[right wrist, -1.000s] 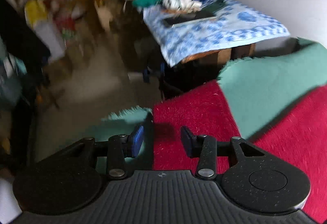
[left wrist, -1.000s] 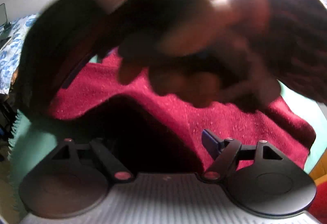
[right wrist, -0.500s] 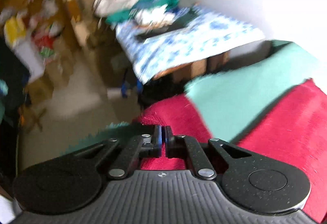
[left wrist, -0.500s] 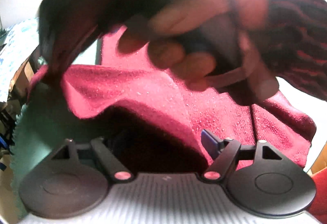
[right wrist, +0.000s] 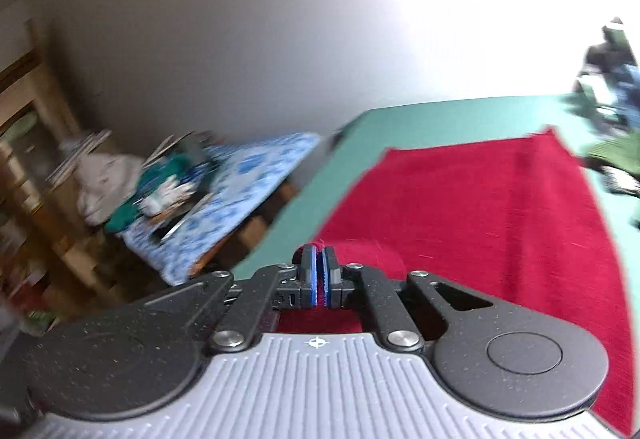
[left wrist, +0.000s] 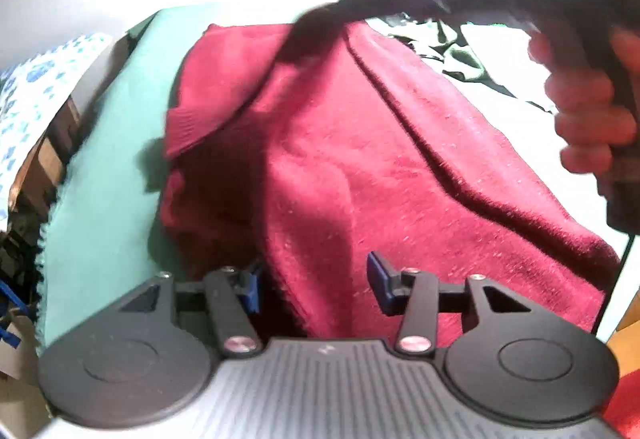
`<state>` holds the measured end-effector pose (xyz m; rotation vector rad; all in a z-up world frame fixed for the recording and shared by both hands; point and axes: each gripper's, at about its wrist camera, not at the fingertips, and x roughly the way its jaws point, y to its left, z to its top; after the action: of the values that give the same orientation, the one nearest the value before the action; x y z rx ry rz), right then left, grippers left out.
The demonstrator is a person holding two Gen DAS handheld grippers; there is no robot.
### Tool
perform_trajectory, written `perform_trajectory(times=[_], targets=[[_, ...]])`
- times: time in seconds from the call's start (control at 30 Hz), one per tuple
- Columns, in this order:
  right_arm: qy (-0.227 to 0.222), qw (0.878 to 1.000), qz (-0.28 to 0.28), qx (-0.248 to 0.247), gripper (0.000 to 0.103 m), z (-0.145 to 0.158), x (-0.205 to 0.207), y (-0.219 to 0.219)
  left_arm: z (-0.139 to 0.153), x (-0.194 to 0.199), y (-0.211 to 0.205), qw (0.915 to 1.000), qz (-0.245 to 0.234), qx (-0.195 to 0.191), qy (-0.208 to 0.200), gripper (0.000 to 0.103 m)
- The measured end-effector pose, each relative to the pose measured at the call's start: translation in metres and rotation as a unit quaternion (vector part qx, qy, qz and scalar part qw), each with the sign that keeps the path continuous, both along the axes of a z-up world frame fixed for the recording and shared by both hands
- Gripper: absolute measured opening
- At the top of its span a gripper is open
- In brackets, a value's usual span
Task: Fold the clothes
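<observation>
The green cover (left wrist: 108, 143) was the widest thing under me, stretched across the surface with its fringed edge at the left. On it lay the red sweater (left wrist: 360, 159), most of it flat, with 1 corner raised and folded over toward the far side. Beyond the cover stood a low table with a blue-patterned cloth (right wrist: 240, 179) (heaped with blurred clutter I could not make out). My right gripper (right wrist: 319, 279) was clamped tight on a bunched edge of the sweater, red cloth showing between its blue pads. In the left wrist view my right hand (left wrist: 588, 107) gripped that tool's dark handle. My left gripper (left wrist: 316, 285) was closing, its pads apart, with a fold of the sweater between them but not yet pinched.
</observation>
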<state>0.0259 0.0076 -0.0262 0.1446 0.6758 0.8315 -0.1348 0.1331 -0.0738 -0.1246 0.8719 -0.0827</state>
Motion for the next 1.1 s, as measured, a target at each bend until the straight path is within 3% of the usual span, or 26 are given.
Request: perform_trajectory(times=[0.1, 0.33, 0.4, 0.43, 0.5, 0.57, 0.67, 0.8, 1.03, 1.1], targets=[[0.001, 0.999, -0.035, -0.017, 0.003, -0.004, -0.004, -0.033, 0.008, 0.007, -0.009, 0.9998, -0.016, 0.007, -0.001, 0.048], [0.034, 0.993, -0.081, -0.073, 0.004, -0.031, -0.015, -0.085, -0.003, 0.018, -0.038, 0.9983, -0.049, 0.018, 0.024, 0.048], [0.032, 0.991, -0.083, -0.104, 0.009, -0.037, -0.019, -0.09, -0.007, 0.019, -0.042, 0.9981, -0.047, 0.024, 0.031, 0.048], [0.017, 0.989, -0.086, -0.123, 0.013, -0.038, -0.022, -0.09, -0.009, 0.02, -0.044, 0.998, -0.046, 0.027, 0.034, 0.048], [-0.042, 0.984, -0.089, -0.151, 0.034, -0.034, -0.033, -0.089, -0.011, 0.02, -0.046, 0.998, -0.042, 0.031, 0.035, 0.048], [-0.101, 0.979, -0.074, -0.163, 0.036, -0.028, -0.043, -0.084, -0.011, 0.019, -0.049, 0.9982, -0.036, 0.033, 0.035, 0.049], [-0.14, 0.978, 0.0, -0.154, 0.039, -0.022, -0.051, -0.063, -0.011, 0.017, -0.054, 0.9982, -0.03, 0.04, 0.034, 0.05], [-0.201, 0.958, 0.072, -0.193, 0.039, -0.034, -0.058, -0.018, -0.011, 0.014, -0.062, 0.9979, -0.022, 0.05, 0.034, 0.053], [-0.26, 0.911, 0.132, -0.293, 0.039, -0.068, -0.045, 0.041, -0.012, 0.005, -0.067, 0.9976, -0.006, 0.06, 0.035, 0.058], [-0.271, 0.899, 0.132, -0.318, 0.034, -0.074, -0.04, 0.049, -0.012, 0.001, -0.067, 0.9972, -0.002, 0.067, 0.034, 0.061]])
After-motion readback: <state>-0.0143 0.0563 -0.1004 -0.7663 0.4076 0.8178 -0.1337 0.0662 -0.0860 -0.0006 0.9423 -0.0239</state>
